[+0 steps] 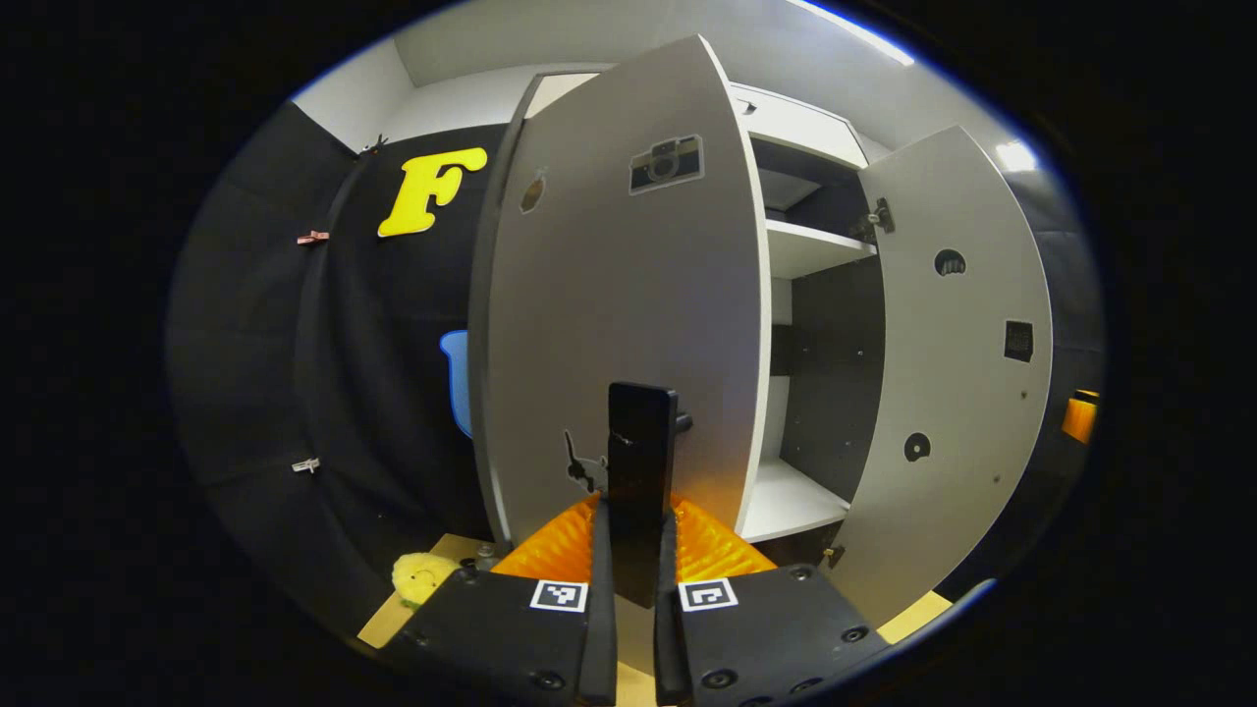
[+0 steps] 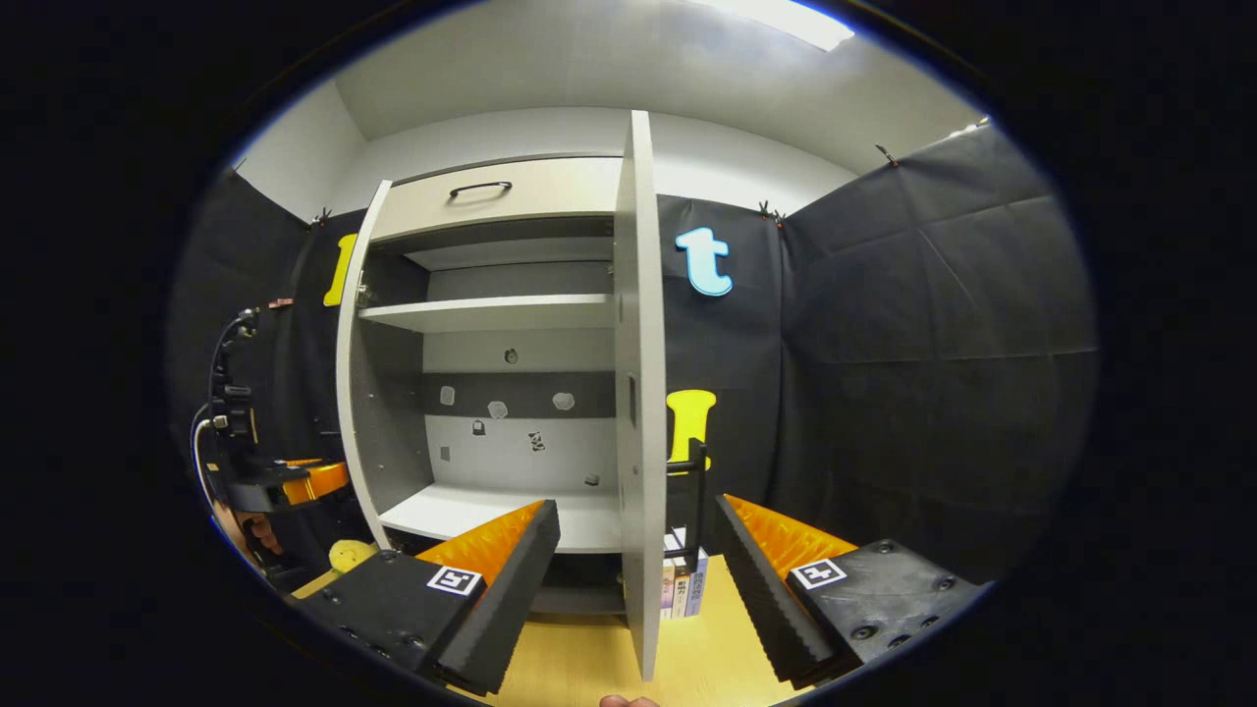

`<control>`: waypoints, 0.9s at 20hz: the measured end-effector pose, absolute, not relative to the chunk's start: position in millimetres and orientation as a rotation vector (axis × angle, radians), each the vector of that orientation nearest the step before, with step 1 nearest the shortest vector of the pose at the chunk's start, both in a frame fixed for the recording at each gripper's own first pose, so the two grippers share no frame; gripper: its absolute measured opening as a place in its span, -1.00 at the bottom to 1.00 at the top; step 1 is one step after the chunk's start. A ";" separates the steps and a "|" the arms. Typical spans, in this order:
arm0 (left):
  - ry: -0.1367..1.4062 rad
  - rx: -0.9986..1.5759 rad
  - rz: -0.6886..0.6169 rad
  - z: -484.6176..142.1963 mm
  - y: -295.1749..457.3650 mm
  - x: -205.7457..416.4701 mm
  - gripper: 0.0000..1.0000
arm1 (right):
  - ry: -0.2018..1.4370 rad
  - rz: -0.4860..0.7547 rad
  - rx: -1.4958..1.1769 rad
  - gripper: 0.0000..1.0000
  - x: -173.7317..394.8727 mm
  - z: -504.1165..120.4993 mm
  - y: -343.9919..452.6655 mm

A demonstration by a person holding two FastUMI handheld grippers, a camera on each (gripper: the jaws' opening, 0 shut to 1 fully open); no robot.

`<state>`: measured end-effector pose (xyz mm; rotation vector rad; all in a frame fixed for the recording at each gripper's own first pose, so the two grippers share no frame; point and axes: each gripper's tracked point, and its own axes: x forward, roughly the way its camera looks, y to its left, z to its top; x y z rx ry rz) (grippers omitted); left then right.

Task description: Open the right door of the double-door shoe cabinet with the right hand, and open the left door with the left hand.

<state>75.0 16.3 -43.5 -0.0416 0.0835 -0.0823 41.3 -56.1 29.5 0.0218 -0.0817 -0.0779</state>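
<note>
Left gripper view: left gripper [image 1: 636, 550] is clamping the dark upright handle [image 1: 640, 462] of the left door [image 1: 609, 314]; both fingers are pressing on the bar, jaws nearly closed around it.
Left door position: swung well out from the shoe cabinet [image 1: 805, 245], its outer face toward the camera, free edge to the right.
Right gripper view: right gripper [image 2: 633, 589] is hanging with jaws wide apart, straddling the near edge of the right door [image 2: 640, 393] without touching it as far as I can tell.
Right door position: standing open edge-on toward the camera; its handle [image 2: 695, 491] is showing on the right face, low down.
Cabinet interior: shelves [image 2: 491, 312] are showing between the doors, so both leaves are reading as open.
Other hand: the far gripper [image 2: 285, 481] is sitting at the left of the right gripper view, near the left door.
Handling judgement: doors are looking like stiff, flat board panels, moderately light, swinging on hinges; smooth faces are probably offering poor grip.
Hold point: the slim rigid handle is the likely best purchase, taken across its width; pulling along the hinge arc should avoid twisting the panel.
Risk: overswinging could be straining the hinges.
</note>
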 end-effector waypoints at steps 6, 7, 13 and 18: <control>0.081 -0.077 -0.081 -44.4 54.5 53.2 -0.67 | -0.075 -0.041 0.022 0.97 40.3 24.6 -25.1; 0.080 -0.081 -0.081 -44.2 60.4 50.8 -0.67 | -0.075 -0.035 0.018 0.97 39.3 24.4 -20.8; 0.064 -0.094 -0.079 -44.4 93.1 42.2 -0.60 | -0.067 -0.004 0.015 0.97 40.5 21.9 2.1; 0.057 -0.053 -0.060 -45.9 116.3 39.8 -0.71 | -0.065 0.009 0.014 0.95 45.9 21.4 11.8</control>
